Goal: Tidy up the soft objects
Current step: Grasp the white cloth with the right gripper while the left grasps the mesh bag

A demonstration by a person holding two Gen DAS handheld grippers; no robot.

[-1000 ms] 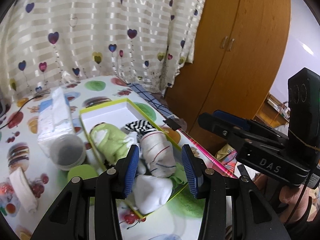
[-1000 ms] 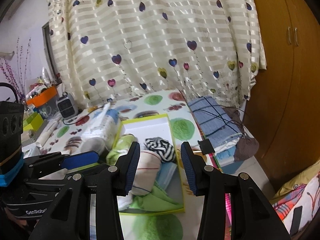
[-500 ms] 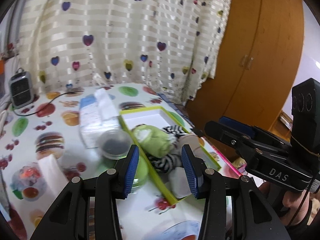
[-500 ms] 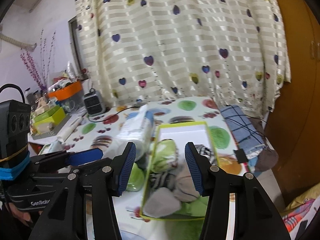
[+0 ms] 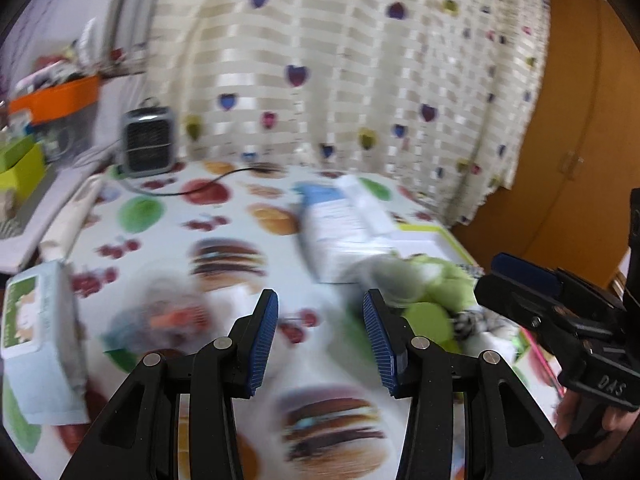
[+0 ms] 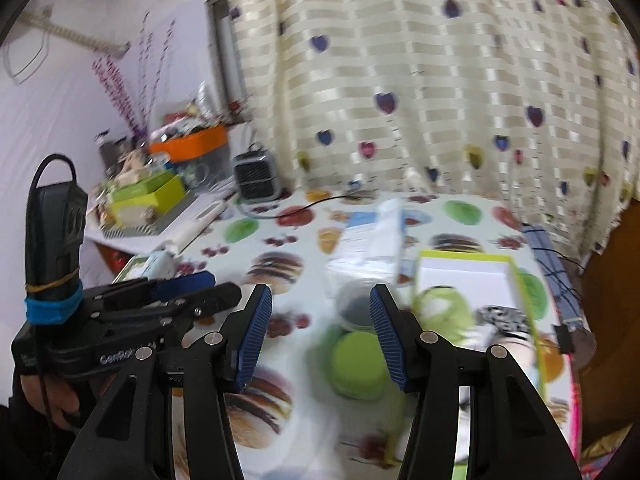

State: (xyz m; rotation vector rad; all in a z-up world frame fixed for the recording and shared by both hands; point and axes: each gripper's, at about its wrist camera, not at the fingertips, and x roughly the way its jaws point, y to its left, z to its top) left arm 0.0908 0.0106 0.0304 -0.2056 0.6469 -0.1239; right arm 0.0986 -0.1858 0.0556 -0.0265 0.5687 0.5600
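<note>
A yellow-green rimmed box (image 5: 444,236) (image 6: 518,284) holds soft things: a green bundle (image 5: 444,280) (image 6: 440,304) and a black-and-white striped sock (image 6: 500,320). It lies right of both grippers. My left gripper (image 5: 319,304) hovers open over the printed tablecloth, left of the box, with nothing between its blue pads. My right gripper (image 6: 320,298) is open too, its jaws opening, above a round green lid (image 6: 360,364) and a clear cup (image 6: 354,308), with nothing held. Each gripper shows in the other's view: the right gripper (image 5: 560,320) and the left gripper (image 6: 160,300). Both pictures are blurred.
A tissue pack (image 5: 340,216) (image 6: 372,236) stands beside the box. A wet-wipes pack (image 5: 36,332) lies at the near left. A small grey heater (image 5: 148,140) (image 6: 256,176) with a black cable stands at the back by the curtain. Cluttered shelves fill the far left.
Both grippers have swung left, away from the box, which has slid from the middle to the right of each view. The heater and left-hand clutter have come into sight.
</note>
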